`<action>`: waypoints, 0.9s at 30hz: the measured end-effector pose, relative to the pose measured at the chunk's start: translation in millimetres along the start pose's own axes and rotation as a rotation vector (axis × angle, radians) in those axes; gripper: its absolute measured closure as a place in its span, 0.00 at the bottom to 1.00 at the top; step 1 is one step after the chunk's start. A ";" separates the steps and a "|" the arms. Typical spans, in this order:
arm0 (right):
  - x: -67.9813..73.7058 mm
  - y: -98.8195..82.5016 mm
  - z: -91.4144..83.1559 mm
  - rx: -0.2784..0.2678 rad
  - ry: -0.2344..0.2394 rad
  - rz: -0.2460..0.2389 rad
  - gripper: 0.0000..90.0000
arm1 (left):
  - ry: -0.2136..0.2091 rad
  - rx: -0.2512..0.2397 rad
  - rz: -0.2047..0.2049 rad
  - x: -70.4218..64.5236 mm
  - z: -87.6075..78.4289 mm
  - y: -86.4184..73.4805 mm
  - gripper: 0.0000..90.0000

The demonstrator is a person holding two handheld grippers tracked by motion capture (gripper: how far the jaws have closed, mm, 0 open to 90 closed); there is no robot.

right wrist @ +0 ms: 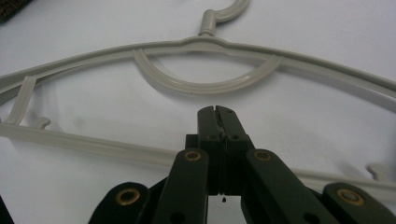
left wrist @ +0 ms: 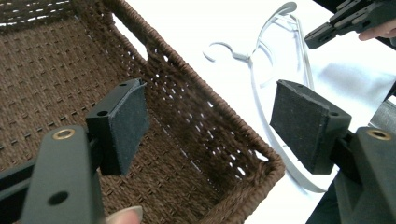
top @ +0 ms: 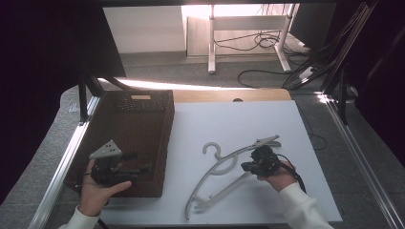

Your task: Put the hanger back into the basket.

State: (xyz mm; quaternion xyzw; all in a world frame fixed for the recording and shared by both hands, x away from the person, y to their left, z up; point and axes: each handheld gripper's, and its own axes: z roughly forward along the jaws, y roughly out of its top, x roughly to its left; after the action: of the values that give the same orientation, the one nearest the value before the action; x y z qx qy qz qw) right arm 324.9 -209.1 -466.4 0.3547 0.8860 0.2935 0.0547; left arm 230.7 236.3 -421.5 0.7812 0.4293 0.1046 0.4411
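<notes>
Counting one hanger (top: 229,164), one basket (top: 138,138) — two claws (top: 143,168) (top: 247,166)

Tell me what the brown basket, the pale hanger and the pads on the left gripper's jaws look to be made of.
Dark brown rectangular woven basket: looks like wicker or twisted paper cord, matte; braided rim and gaps in the weave show light through. Pale grey clothes hanger: probably moulded plastic, smooth with a slight sheen; ribbed edges suggest moulding. Flat black pads on the open jaws of the left gripper: seemingly rubber or foam, with a fine grainy, dull surface.

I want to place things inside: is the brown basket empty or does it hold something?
Empty, as far as visible. The left gripper view shows bare woven floor inside the brown basket, and the hanger lies outside on the white table.
</notes>
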 end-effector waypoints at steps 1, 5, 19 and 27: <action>-1.5 -3.6 -4.3 -0.014 0.001 0.005 0.99 | -0.002 -0.002 0.002 -1.4 0.8 1.5 0.30; -5.1 -16.2 -18.9 -0.054 -0.011 0.024 0.99 | -0.008 -0.002 0.006 -4.3 2.2 3.8 0.30; -12.2 -61.1 -50.8 -0.176 -0.021 0.081 0.93 | -0.034 0.008 0.028 -16.6 12.7 13.8 0.30; -14.1 -69.6 -54.3 -0.240 -0.050 0.102 0.55 | -0.043 0.027 0.035 -20.6 21.2 16.8 0.30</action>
State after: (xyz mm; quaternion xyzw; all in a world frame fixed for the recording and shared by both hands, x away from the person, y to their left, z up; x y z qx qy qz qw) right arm 277.2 -284.7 -462.2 0.3975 0.8236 0.3910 0.1038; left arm 239.4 203.8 -416.4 0.7964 0.4074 0.0900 0.4378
